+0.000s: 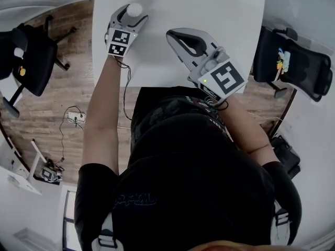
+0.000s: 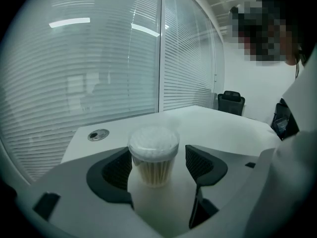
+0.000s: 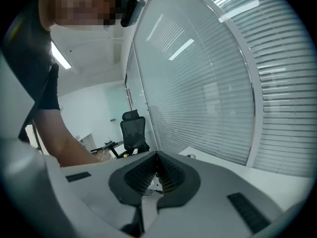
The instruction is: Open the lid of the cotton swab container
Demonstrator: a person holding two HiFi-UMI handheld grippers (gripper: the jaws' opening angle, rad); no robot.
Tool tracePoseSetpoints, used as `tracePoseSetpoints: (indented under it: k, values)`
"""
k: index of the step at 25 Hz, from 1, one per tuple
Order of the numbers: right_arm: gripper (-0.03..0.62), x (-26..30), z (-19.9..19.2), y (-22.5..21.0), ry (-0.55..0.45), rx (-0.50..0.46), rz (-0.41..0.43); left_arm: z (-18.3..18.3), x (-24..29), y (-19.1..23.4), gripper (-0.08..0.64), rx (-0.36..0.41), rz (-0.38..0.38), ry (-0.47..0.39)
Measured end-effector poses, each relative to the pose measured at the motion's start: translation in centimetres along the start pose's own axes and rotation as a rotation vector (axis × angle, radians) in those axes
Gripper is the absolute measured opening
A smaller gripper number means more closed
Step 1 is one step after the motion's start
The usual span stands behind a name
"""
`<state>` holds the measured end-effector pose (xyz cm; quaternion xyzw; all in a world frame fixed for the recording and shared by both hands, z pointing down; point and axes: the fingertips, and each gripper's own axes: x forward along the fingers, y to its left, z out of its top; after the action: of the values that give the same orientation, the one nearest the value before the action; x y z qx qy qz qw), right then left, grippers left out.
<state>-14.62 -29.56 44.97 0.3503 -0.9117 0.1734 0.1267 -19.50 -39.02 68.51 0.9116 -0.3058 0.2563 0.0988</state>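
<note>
The cotton swab container [image 2: 153, 155] is a small clear tub full of swabs with a round white lid [image 1: 134, 8]. It stands upright on the white table [image 1: 209, 4] near the far left. My left gripper [image 1: 133, 13] has its jaws on either side of the tub. In the left gripper view a narrow gap shows at the right pad [image 2: 198, 163], and the left gripper [image 2: 154, 166] is open around the tub. My right gripper [image 1: 170, 34] hovers over the table's middle with its jaws shut on nothing [image 3: 156, 158], well to the right of the tub.
A round cable grommet [image 2: 98, 134] is set in the table beyond the tub. Black office chairs stand on the floor at the left [image 1: 26, 56] and right [image 1: 293, 61] of the table. The person's torso fills the near side.
</note>
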Motion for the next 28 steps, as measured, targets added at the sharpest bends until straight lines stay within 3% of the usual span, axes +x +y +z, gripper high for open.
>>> tracePoseSetpoints:
  k: [6,9,28]
  values:
    - [0.021,-0.2,-0.4,-0.3,0.005,0.008,-0.01,-1.0,0.4,0.5,0.331,-0.006,0.026,0.02]
    - [0.021,-0.2,-0.4,-0.3,0.006,0.012,-0.009,-0.9,0.4,1.1,0.273,-0.011,0.048,0.021]
    - [0.021,-1.6,-0.6,0.6,0.006,-0.014,0.007,-1.2,0.1,1.8,0.262,-0.036,0.072,0.047]
